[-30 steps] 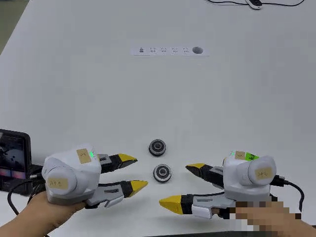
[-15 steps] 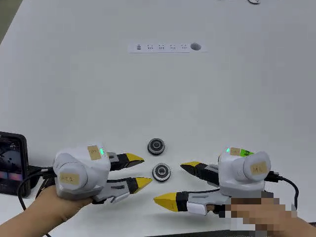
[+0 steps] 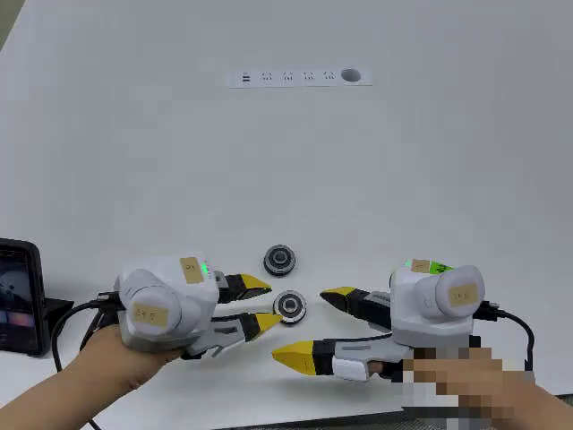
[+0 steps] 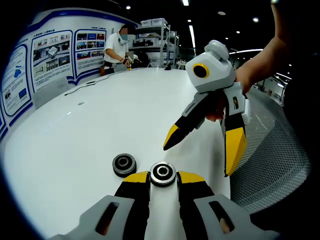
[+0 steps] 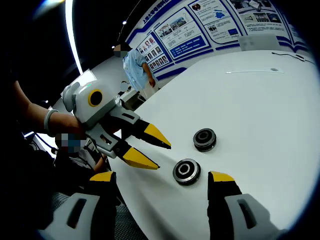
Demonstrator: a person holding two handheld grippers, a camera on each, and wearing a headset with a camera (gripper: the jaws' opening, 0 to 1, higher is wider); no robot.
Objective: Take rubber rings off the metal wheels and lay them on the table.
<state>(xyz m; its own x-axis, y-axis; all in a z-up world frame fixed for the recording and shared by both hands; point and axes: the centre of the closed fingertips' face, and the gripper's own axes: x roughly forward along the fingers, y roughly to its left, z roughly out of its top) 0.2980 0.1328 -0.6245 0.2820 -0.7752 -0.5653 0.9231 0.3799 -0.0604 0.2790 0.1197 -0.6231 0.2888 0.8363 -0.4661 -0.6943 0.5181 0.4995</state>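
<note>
The left hand-held gripper (image 3: 269,303) has moved in, still open, so its yellow tips now sit on either side of the nearer metal wheel (image 3: 290,305) by the front edge of the surface (image 3: 286,161), and the open right hand-held gripper (image 3: 304,324) is close too, so a grab looks next.

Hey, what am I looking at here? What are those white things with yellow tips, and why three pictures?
A person at a white table holds a tool in each hand: the white left gripper and right gripper, each with two yellow-tipped jaws. One picture comes from a headset camera looking down; the round ones from cameras on the grippers. Two small metal wheels with black rubber rings lie there: the near wheel between the left gripper's open jaw tips, the far wheel beyond. The right gripper is open too. Nothing is held yet.
</note>
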